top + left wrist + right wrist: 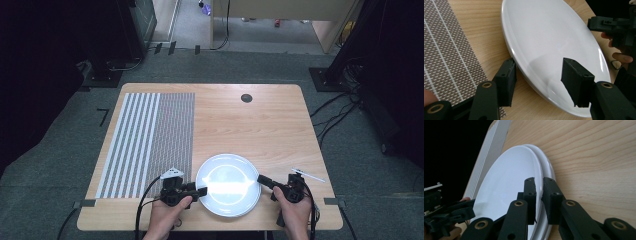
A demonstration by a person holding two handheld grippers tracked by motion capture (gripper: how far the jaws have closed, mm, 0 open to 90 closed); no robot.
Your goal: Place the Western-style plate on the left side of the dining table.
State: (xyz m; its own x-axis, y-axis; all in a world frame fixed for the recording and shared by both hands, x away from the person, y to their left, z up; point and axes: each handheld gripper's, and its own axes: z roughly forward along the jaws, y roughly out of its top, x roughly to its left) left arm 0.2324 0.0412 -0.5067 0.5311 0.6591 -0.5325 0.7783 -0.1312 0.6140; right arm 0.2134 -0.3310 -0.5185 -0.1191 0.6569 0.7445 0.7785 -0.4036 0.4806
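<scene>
Here, two white plates (509, 182) sit stacked on the worktop (260, 120) beside one striped mat (150, 135), the right gripper (538, 195) clamped on the top plate's rim, the left gripper (537, 75) with jaws apart around its opposite edge.

**Colours and patterns on the table**

White, glossy plate (228, 185) near the front edge of the table (265, 125), with a bright reflection band across the middle; a second white plate (548, 167) under it. Light wood with fine brown grain for the table. Grey placemat (150, 142) along the left edge: white stripes on the left half, fine woven dots on the right half. Black left gripper (202, 191) with brass-coloured rivets and a grey plate on top. Black right gripper (261, 179). Small black round cap (246, 98) near the far edge. White pen (307, 174) near the right edge.
</scene>
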